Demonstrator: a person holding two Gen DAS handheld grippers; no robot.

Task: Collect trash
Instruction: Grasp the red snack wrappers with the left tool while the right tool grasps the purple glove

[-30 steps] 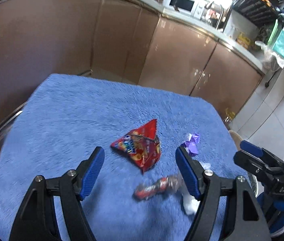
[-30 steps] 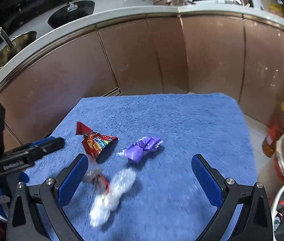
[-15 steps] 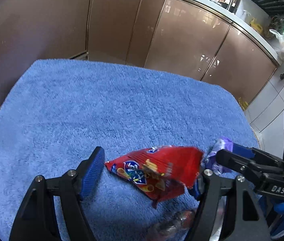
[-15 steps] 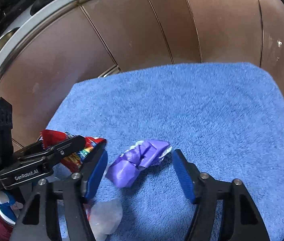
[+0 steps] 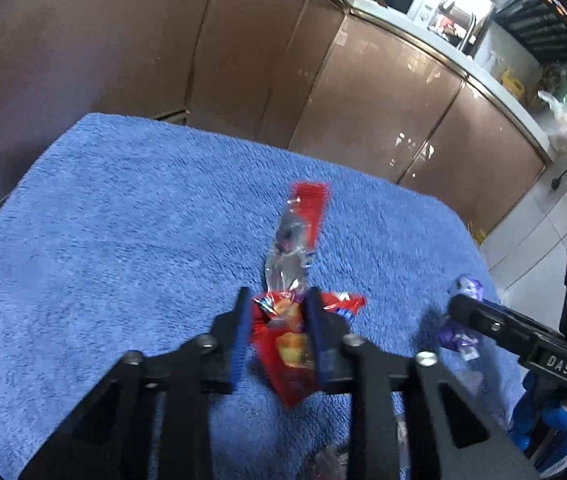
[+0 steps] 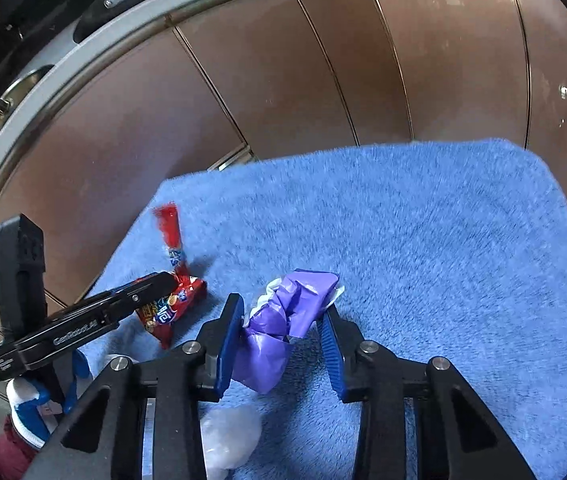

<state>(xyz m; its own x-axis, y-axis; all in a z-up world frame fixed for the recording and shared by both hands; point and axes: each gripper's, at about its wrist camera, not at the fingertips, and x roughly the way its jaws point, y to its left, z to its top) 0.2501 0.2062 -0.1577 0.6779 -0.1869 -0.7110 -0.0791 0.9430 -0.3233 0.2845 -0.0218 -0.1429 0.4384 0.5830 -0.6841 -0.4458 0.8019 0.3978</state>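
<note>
My left gripper [image 5: 277,312] is shut on a red snack wrapper [image 5: 291,356], whose long end [image 5: 297,232] sticks up and forward above the blue towel [image 5: 123,240]. My right gripper [image 6: 283,314] is shut on a crumpled purple wrapper [image 6: 283,320] just above the towel [image 6: 443,260]. In the right wrist view the left gripper [image 6: 163,284] with the red wrapper [image 6: 167,308] is at the left. In the left wrist view the right gripper [image 5: 459,304] with the purple wrapper [image 5: 463,332] is at the right.
A crumpled white plastic piece [image 6: 231,436] lies on the towel under my right gripper. Part of another clear and red wrapper [image 5: 331,460] shows at the bottom of the left wrist view. Brown cabinet fronts [image 6: 283,80] stand behind the table.
Both grippers closed: the left on the red wrapper, the right on the purple wrapper. The red wrapper now stands up from the towel.
</note>
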